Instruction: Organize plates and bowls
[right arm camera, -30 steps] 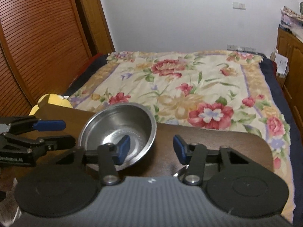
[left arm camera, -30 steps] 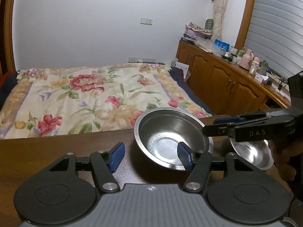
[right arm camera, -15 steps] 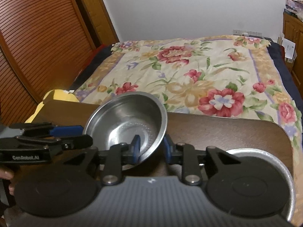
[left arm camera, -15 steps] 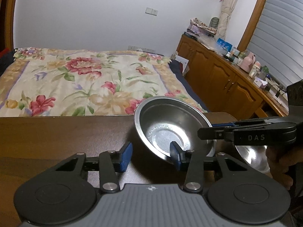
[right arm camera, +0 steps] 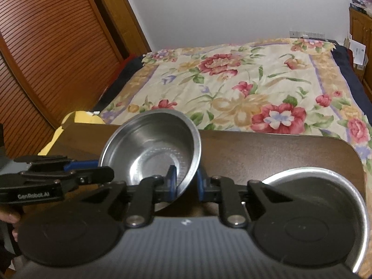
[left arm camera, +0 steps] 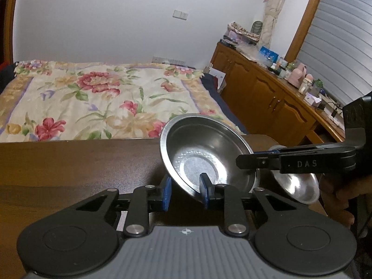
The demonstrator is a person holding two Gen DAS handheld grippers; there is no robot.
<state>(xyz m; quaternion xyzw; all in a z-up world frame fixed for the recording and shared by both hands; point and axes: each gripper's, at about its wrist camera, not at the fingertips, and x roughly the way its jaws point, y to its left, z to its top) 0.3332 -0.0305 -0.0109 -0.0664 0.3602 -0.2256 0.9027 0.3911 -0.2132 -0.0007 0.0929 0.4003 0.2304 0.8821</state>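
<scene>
The left gripper (left arm camera: 185, 191) and right gripper (right arm camera: 187, 181) have just been closing, and each now pinches the near rim of one tilted steel bowl (left arm camera: 197, 139) over the table (left arm camera: 69, 162). It appears lifted. The second dish (right arm camera: 330, 181) lies right, nearer the right gripper.

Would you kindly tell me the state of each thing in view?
Steel bowl: tilted, gripped at its rim from two sides.
Left gripper: jaws have just been closing, now clamped on the steel bowl's rim.
Right gripper: the same, on another part of the rim.
Steel plate: lying on the table.
</scene>
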